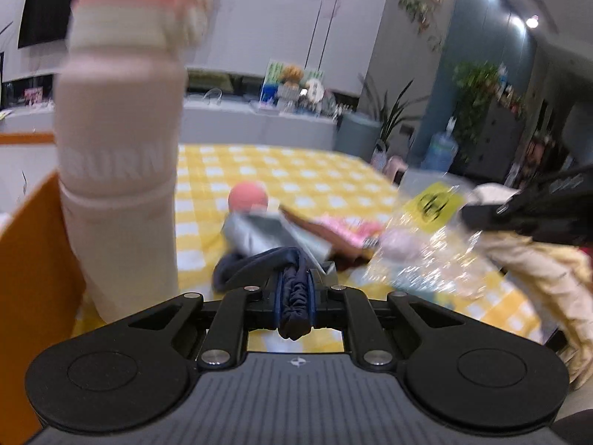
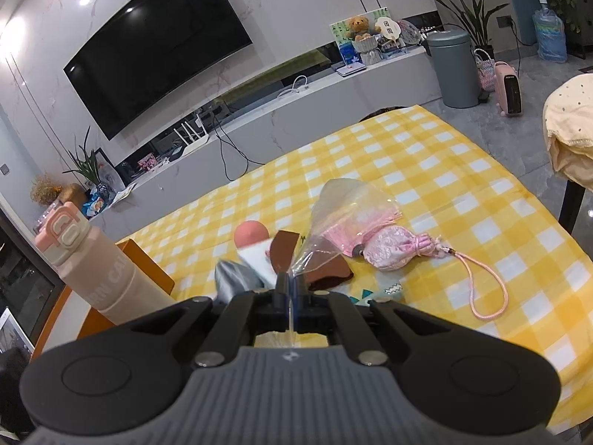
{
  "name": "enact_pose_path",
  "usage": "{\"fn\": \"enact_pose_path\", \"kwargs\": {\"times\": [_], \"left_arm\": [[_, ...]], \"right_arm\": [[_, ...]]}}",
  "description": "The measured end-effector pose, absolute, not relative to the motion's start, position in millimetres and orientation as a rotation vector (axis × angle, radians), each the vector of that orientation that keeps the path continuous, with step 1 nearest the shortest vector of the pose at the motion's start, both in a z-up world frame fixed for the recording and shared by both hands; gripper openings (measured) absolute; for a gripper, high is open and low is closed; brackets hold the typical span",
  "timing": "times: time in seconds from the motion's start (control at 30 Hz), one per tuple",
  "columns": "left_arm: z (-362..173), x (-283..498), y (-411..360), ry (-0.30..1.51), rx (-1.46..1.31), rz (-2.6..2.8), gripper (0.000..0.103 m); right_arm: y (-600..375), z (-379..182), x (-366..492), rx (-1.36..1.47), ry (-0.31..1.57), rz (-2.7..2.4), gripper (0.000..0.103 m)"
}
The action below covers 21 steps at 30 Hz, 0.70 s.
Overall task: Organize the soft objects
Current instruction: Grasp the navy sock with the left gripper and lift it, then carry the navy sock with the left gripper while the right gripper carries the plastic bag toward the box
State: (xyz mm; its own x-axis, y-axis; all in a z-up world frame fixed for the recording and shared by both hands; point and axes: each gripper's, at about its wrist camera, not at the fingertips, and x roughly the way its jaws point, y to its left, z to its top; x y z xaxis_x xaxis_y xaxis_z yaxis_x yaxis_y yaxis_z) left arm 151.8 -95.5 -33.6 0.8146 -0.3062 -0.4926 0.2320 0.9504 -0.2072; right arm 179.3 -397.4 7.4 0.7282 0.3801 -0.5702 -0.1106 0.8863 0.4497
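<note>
My left gripper [image 1: 294, 289] is shut on a dark navy gathered cloth [image 1: 259, 265] that bunches between its jaws and trails onto the yellow checked tablecloth [image 1: 296, 170]. My right gripper [image 2: 287, 285] is shut on the edge of a clear plastic bag [image 2: 344, 207] lifted off the table; in the left wrist view the bag [image 1: 426, 230] is blurred and carries a yellow label. On the cloth lie a grey fabric piece [image 2: 231, 278], a brown cloth [image 2: 326, 267], a pink ball [image 2: 251, 233] and a pink silk pouch [image 2: 393, 250] with a cord loop.
A tall pink water bottle [image 2: 100, 270] stands at the left beside an orange box [image 2: 148, 263]; in the left wrist view the bottle [image 1: 118, 155] is close. A chair draped with cream fabric [image 2: 570, 129] stands at the right of the table.
</note>
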Motion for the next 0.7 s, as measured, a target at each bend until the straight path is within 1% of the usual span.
{"fn": "enact_pose_path", "kwargs": {"times": [0.17,0.3,0.4,0.7], "left_arm": [[-1,130,-82,0.448,-0.169,-0.310,0.014],[17,120,-73,0.401,-0.175,-0.317,0.014],[28,114,-64,0.368,-0.235,-0.337,0.014],[53,104,-49,0.337,-0.268,-0.321,0.014]], "right_arm": [[-392,13,177,0.403,0.688,0.299,0.000],[-383,16,176,0.385,0.683,0.315,0.000],[-377,18,175,0.374,0.681,0.323,0.000],[-364,31,170,0.349,0.647,0.357,0.000]]}}
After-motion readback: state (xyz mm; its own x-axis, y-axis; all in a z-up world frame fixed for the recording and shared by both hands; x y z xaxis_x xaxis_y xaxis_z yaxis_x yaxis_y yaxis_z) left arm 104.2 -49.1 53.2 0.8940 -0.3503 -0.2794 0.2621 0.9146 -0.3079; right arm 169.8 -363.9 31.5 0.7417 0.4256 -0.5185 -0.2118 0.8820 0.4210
